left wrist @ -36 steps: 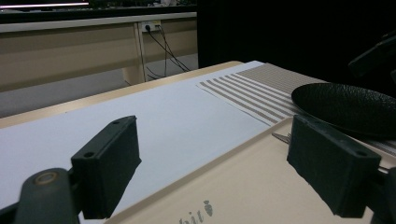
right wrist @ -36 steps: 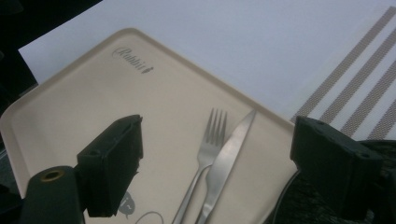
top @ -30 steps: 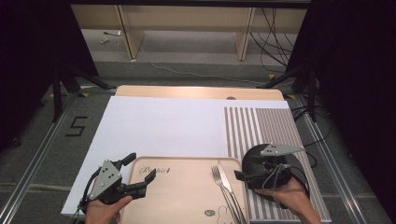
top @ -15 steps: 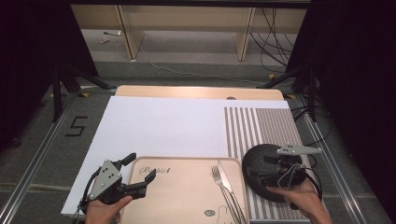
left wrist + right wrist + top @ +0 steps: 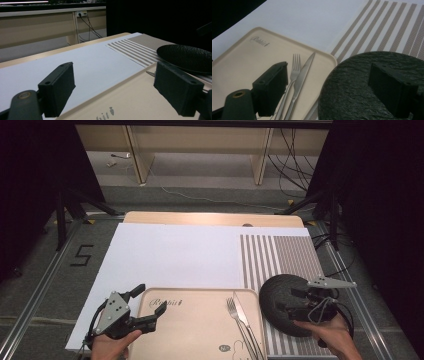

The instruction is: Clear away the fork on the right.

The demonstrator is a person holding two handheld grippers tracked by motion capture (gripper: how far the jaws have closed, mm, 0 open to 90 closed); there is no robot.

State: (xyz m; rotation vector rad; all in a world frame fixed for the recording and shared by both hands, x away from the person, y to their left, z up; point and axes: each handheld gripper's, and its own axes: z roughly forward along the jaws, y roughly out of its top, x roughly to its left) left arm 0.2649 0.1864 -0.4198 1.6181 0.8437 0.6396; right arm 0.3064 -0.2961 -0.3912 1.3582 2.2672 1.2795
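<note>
two grippers, both wide open, holding nothing. right gripper (image 5: 292,301) hovers over the round black slate-textured plate (image 5: 280,295) on the striped mat's near edge, beside the beige tray (image 5: 200,330); left gripper (image 5: 147,306) straddles the tray's far-left corner. grip the plate rim squarely, lift level.

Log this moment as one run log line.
left gripper: open, over tray corner | right gripper: open, above black plate | fork, knife: on tray
</note>
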